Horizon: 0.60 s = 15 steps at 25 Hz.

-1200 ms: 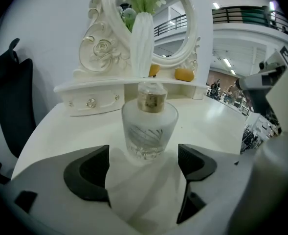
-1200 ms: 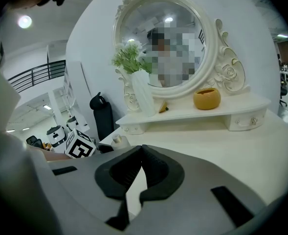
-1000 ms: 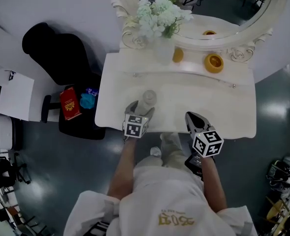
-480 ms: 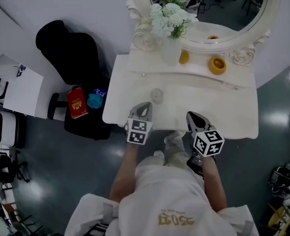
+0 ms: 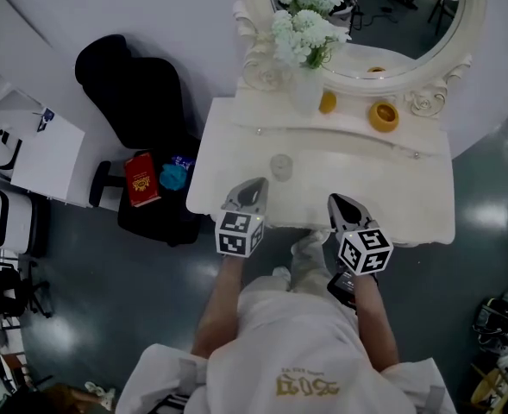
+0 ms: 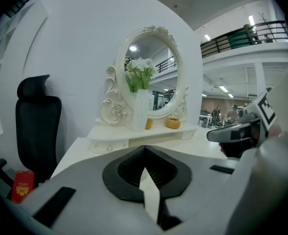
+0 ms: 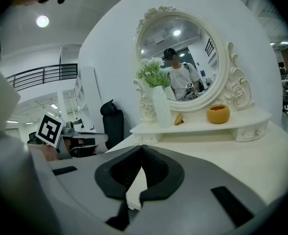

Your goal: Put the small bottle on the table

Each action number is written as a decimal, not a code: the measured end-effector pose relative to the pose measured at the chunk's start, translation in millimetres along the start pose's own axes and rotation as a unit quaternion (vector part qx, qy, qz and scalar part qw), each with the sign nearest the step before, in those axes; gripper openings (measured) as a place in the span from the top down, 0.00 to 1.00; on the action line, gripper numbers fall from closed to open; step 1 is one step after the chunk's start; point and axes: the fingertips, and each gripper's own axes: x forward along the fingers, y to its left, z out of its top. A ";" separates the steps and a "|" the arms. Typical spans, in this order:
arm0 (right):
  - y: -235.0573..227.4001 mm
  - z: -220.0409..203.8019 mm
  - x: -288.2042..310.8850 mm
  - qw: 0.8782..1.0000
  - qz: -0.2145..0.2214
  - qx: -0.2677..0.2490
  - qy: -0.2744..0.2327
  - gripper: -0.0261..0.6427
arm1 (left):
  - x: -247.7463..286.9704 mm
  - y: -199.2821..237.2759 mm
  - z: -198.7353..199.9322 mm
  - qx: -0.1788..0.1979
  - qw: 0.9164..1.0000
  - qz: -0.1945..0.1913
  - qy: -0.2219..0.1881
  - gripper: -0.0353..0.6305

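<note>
The small clear bottle stands upright on the white dressing table, towards its left side. My left gripper hovers just short of the bottle, near the table's front edge. It is shut and holds nothing, and it does not touch the bottle. In the left gripper view its jaws meet at the tips and hide the bottle. My right gripper is over the front edge further right, also shut and empty, with its jaws tip to tip.
At the back of the table stand a white vase of flowers, a small orange object and an orange bowl under an oval mirror. A black chair, a red box and a blue item are to the left.
A second ago the left gripper stood open around the bottle. It has let go, shut, and drawn back towards the front edge, leaving the bottle standing. The right gripper has shifted only slightly.
</note>
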 end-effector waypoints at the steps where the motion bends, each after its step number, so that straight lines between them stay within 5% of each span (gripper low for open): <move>1: 0.9 -0.5 0.0 1.000 -0.001 -0.002 0.001 0.94 | -2.0 -2.1 0.4 -0.003 1.000 -0.007 -0.003 0.92; 15: 2.5 -0.1 -3.2 1.000 -0.001 -0.001 0.004 0.94 | -1.4 -15.9 -2.1 0.021 0.999 -0.031 -0.001 0.92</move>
